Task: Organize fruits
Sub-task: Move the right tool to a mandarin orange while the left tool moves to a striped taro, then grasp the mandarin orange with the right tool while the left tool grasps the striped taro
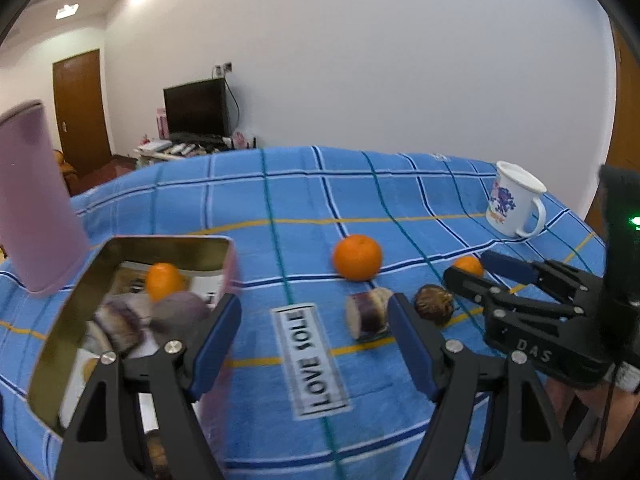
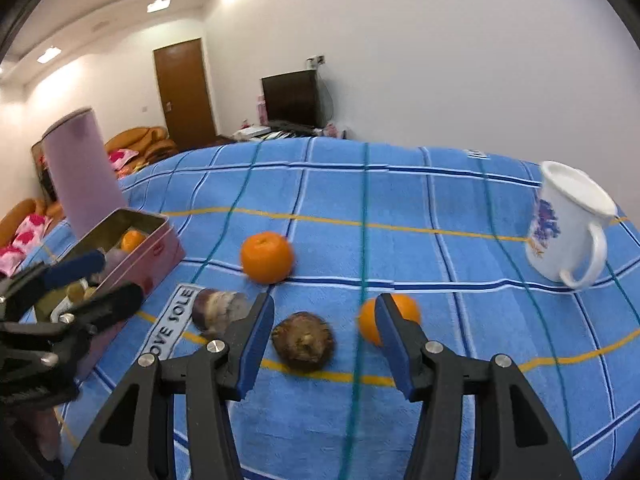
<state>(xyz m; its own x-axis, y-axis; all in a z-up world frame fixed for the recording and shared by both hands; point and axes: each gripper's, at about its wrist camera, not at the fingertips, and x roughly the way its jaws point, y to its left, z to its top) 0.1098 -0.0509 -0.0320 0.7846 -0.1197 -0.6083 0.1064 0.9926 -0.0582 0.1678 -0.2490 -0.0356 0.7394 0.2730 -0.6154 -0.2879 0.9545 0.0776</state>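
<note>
A pink tin box (image 1: 56, 344) (image 2: 160, 248) at the left holds a small orange (image 1: 162, 280) and purple-skinned cut pieces (image 1: 176, 310). On the blue checked cloth lie a large orange (image 1: 357, 257) (image 2: 266, 257), a purple cut piece (image 1: 366, 316) (image 2: 218, 308), a brown round fruit (image 1: 434, 304) (image 2: 303, 340) and a small orange (image 1: 468, 266) (image 2: 406, 306). My left gripper (image 1: 312, 340) (image 2: 112, 278) is open and holds nothing, just right of the box. My right gripper (image 2: 326, 336) (image 1: 476, 272) is open above the cloth. The brown fruit shows in its gap, untouched by the pads.
A white mug (image 1: 516, 204) (image 2: 568, 224) with a blue print stands at the far right. A tall pink cylinder (image 1: 36, 200) (image 2: 84, 172) stands behind the box. A "LOVE SOLE" label (image 1: 312, 360) is sewn on the cloth. The table's far edge drops toward a room with a TV.
</note>
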